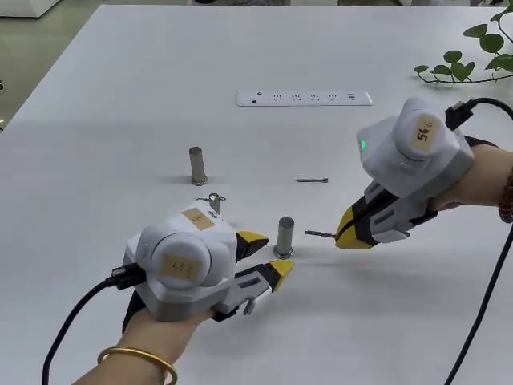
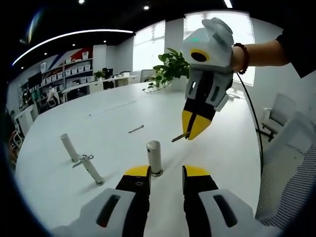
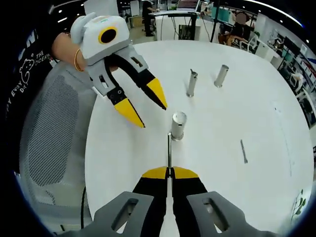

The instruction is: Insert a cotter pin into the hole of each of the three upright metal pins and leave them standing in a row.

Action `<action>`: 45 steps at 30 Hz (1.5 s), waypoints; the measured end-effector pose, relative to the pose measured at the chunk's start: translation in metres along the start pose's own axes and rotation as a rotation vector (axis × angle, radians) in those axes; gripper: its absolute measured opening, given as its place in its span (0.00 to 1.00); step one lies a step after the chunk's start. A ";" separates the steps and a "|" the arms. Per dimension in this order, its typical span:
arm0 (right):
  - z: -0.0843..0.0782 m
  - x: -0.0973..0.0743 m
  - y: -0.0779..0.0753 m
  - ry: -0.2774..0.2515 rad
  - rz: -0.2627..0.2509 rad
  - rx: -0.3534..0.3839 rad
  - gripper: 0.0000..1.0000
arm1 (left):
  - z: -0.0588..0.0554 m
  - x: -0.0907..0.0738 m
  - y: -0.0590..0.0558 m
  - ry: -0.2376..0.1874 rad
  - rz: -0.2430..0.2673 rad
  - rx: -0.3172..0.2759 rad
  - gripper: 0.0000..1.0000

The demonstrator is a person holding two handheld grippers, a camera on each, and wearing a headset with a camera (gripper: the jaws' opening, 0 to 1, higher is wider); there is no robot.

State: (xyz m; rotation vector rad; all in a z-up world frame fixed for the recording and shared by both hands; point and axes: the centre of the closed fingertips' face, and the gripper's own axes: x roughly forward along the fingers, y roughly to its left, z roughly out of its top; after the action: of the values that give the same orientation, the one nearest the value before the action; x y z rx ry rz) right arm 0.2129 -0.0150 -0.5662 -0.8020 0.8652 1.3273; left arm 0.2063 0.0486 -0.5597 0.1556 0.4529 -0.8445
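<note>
Nearest the headset, the left gripper (image 1: 272, 255) had its jaws spread, with the closest metal pin (image 1: 284, 237) upright just off their tips, ungripped. The right gripper (image 1: 345, 237) pinched a cotter pin (image 1: 319, 234) lying level, its free end aimed at that metal pin, near but apart.

From the left gripper view, the metal pin (image 2: 154, 158) stood just ahead of the open gap.

From the right gripper view, the cotter pin (image 3: 169, 150) ran lengthwise straight ahead toward the metal pin; its hole could not be made out.
</note>
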 end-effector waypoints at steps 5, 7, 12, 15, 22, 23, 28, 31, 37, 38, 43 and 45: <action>0.003 0.001 -0.004 -0.006 0.005 0.001 0.00 | -0.001 0.008 0.009 -0.006 0.048 -0.003 0.20; 0.004 0.001 -0.005 -0.005 0.009 0.000 0.00 | 0.000 0.011 0.010 -0.008 0.049 -0.011 0.19; 0.004 0.004 -0.007 0.002 0.017 -0.004 0.00 | 0.000 0.020 0.013 -0.011 0.060 -0.019 0.19; 0.005 0.005 -0.008 0.004 0.022 -0.008 0.00 | -0.005 0.026 0.015 0.006 0.063 -0.025 0.19; 0.005 0.009 -0.010 0.007 0.030 -0.007 0.00 | -0.009 0.034 0.019 0.021 0.065 -0.036 0.17; 0.005 0.009 -0.010 0.006 0.031 -0.009 0.00 | -0.009 0.036 0.018 0.021 0.064 -0.034 0.16; 0.007 0.009 -0.012 0.000 0.031 -0.008 0.00 | -0.009 0.039 0.017 0.018 0.060 -0.057 0.15; 0.008 0.010 -0.011 -0.002 0.036 -0.011 0.00 | -0.010 0.041 0.017 0.023 0.063 -0.054 0.15; 0.009 0.010 -0.011 -0.001 0.040 -0.014 0.00 | -0.012 0.041 0.018 0.030 0.068 -0.056 0.12; 0.009 0.010 -0.011 0.000 0.042 -0.014 0.00 | -0.013 0.042 0.018 0.030 0.067 -0.056 0.12; 0.009 0.011 -0.011 0.006 0.042 -0.019 0.00 | -0.015 0.043 0.019 0.036 0.072 -0.055 0.11; 0.011 0.011 -0.011 0.005 0.042 -0.019 0.00 | -0.015 0.043 0.019 0.037 0.073 -0.059 0.10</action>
State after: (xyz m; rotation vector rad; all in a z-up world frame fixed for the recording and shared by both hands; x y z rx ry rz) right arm 0.2251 -0.0015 -0.5710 -0.8059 0.8792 1.3726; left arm 0.2404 0.0359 -0.5929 0.1328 0.5039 -0.7567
